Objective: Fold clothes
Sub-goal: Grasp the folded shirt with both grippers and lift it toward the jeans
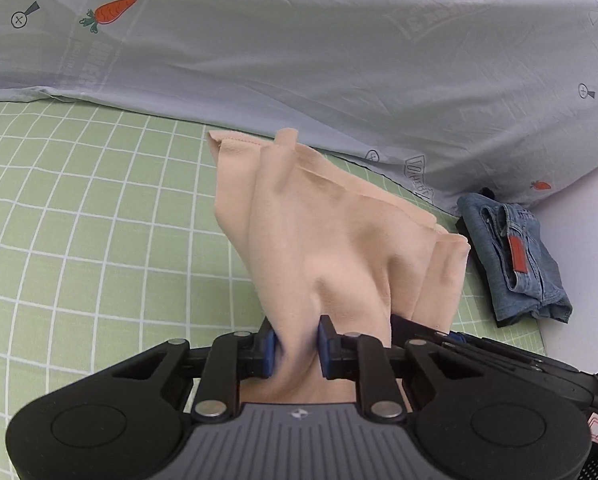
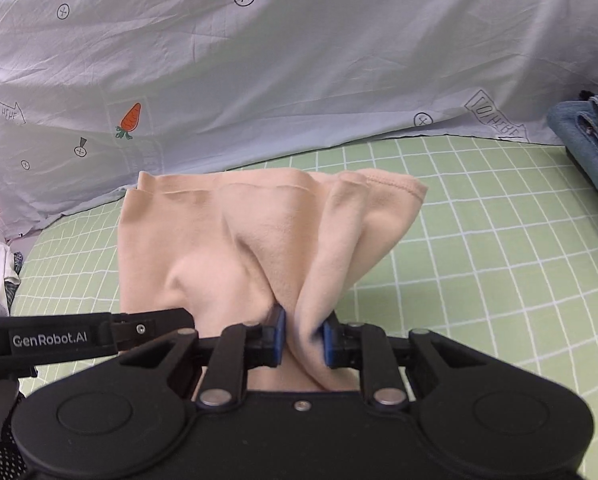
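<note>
Both claws pinching the peach cloth, mid-fold

Left gripper (image 1: 296, 344) and right gripper (image 2: 303, 340) are each clenched on a bunched edge of the cloth (image 1: 331, 240), centre frame, lifted off the green checked mat (image 1: 79, 220), probably to carry it over itself. Soft, matte, stitched hem. Folded jeans (image 1: 515, 260) wait at right.

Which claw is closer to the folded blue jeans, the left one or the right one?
Right. The right claw grips the peach cloth on the side toward the jeans; the left claw grips it farther away.
</note>
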